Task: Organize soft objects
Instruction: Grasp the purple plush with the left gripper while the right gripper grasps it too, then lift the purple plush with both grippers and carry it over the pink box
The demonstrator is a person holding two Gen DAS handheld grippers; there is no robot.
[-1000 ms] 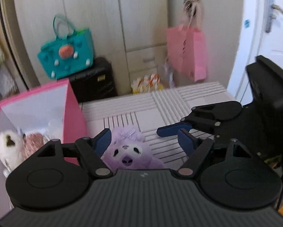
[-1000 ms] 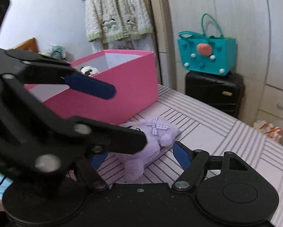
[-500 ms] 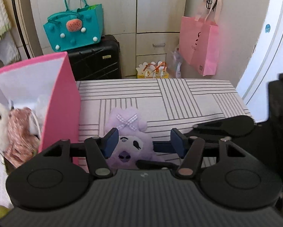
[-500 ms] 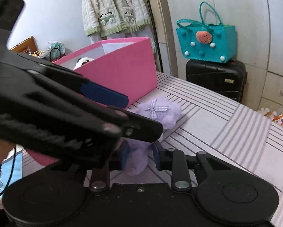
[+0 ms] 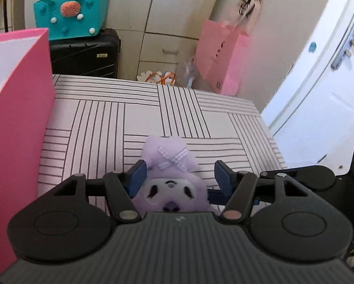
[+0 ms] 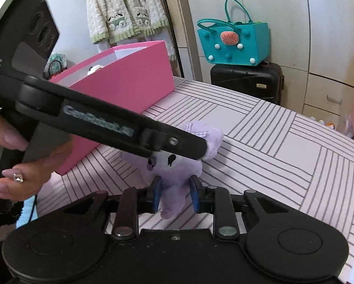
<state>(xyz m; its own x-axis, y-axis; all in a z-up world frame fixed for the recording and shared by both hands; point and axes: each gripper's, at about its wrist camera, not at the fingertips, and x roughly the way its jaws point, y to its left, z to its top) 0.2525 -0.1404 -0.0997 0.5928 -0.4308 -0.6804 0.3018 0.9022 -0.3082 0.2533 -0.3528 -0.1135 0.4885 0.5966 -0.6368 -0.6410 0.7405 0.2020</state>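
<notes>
Lilac plush toy [image 6: 174,172] with checked bow, pinched by right tongs [image 6: 174,196]; left tongs [image 5: 179,177] spread.

Cream wardrobe doors [image 5: 184,7] line the far wall behind a striped tabletop [image 5: 153,108]. A teal bag [image 5: 72,15] sits on a black suitcase [image 5: 84,56]; a pink bag [image 5: 220,54] hangs beside a white door [image 5: 330,90]. A knitted cardigan [image 6: 127,7] hangs on the wall.

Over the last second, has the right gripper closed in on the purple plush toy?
Yes. The right gripper has moved forward toward the pink box, and its jaws have narrowed to squeeze the purple plush toy.
</notes>
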